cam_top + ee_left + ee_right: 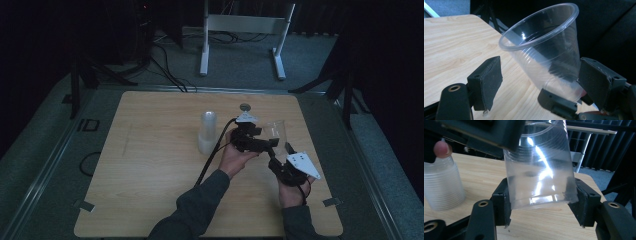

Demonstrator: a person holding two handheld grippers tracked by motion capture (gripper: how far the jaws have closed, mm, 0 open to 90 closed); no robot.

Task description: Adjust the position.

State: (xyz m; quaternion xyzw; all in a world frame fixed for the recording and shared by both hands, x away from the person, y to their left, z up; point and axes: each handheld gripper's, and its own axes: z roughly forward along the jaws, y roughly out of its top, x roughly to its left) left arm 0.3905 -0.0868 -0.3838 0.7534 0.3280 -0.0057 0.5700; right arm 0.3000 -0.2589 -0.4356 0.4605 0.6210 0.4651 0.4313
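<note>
Clear plastic cup (pixel 540 167) is off the table (pixel 150 165), over its right half, tilted — rim up and leaning away, base down between the right gripper's (pixel 540 206) jaws. Those jaws are narrowed onto the cup's lower wall, one pad on each side of the base; that grip carries it.

Left gripper (pixel 537 82) comes in from the cup's left at about base height. Its jaws stand wide with the cup (pixel 544 50) between them — right pad close to the wall, contact not clear; left pad well apart.

Long axis runs base-to-rim, roughly upright, so the left jaws would close across it, probably for a handover.

Stack of cups (pixel 207 132) stands just left of both hands, mid-table.
</note>
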